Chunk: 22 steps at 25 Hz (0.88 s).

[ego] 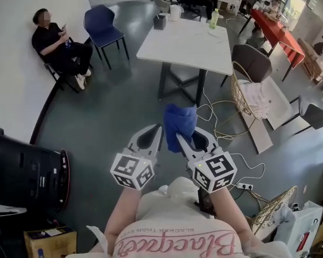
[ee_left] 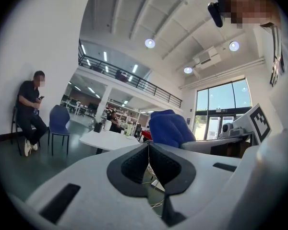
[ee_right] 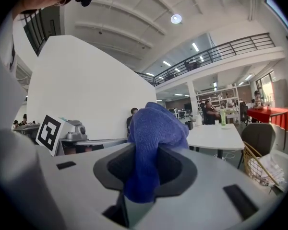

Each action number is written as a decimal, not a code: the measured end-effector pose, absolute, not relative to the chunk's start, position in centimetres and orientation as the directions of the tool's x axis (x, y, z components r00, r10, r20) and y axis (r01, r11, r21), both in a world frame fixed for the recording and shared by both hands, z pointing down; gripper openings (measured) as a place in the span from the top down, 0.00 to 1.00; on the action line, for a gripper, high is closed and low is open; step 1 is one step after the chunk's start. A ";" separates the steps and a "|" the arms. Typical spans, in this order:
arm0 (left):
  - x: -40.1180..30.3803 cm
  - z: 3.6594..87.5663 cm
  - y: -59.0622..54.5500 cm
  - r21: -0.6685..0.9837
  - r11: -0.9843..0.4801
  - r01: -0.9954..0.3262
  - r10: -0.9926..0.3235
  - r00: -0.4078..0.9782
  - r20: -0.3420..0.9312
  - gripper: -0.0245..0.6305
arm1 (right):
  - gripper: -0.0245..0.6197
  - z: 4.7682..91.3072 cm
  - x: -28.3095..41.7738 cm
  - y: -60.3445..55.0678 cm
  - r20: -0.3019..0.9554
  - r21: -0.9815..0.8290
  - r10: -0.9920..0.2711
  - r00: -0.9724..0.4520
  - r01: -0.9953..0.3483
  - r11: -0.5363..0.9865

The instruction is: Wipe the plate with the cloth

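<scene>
A bunched blue cloth point(ego: 181, 122) sticks out of my right gripper point(ego: 178, 137), whose jaws are shut on it; in the right gripper view the cloth point(ee_right: 154, 133) fills the gap between the pads and hangs down. My left gripper point(ego: 159, 129) is held close beside it on the left, jaws shut with nothing between them point(ee_left: 148, 145). The blue cloth point(ee_left: 169, 128) shows to its right in the left gripper view. Both grippers are held level in front of the person, above the grey floor. No plate is in sight in any view.
A white table point(ego: 189, 42) stands ahead with a green bottle point(ego: 214, 19), a white jug point(ego: 175, 12) and a dark box point(ego: 160, 21). A seated person point(ego: 59, 44) and a blue chair point(ego: 102, 28) are at the left wall. A wicker basket point(ego: 245, 98), cables and a black bin point(ego: 24, 176) surround the floor space.
</scene>
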<state>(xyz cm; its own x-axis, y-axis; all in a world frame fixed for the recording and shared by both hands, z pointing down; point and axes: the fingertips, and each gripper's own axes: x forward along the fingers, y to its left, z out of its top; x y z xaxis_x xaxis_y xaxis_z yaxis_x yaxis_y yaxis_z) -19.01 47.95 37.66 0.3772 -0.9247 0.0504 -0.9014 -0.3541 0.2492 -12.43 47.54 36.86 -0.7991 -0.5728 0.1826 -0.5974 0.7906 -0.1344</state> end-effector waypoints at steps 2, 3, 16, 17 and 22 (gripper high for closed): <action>-19.0 37.9 47.1 0.255 -0.371 -0.893 -0.917 0.396 0.053 0.95 | 0.80 36.8 -12.2 46.7 0.182 -0.132 -0.594 -0.784 -0.618 0.775; -18.9 38.0 46.6 0.258 -0.378 -0.889 -0.914 0.403 0.051 0.95 | 0.80 36.8 -12.0 46.3 0.184 -0.129 -0.603 -0.776 -0.628 0.768; -19.5 39.1 39.7 0.296 -0.379 -0.877 -0.910 0.412 0.054 0.95 | 0.80 38.0 -8.1 39.2 0.224 -0.099 -0.702 -0.676 -0.732 0.674; -19.1 39.1 39.0 0.294 -0.382 -0.876 -0.909 0.414 0.054 0.95 | 0.80 38.0 -7.7 38.7 0.225 -0.096 -0.705 -0.673 -0.735 0.671; -16.8 39.3 35.2 0.277 -0.413 -0.868 -0.895 0.443 0.053 0.95 | 0.80 38.7 -5.7 35.0 0.230 -0.094 -0.721 -0.654 -0.752 0.652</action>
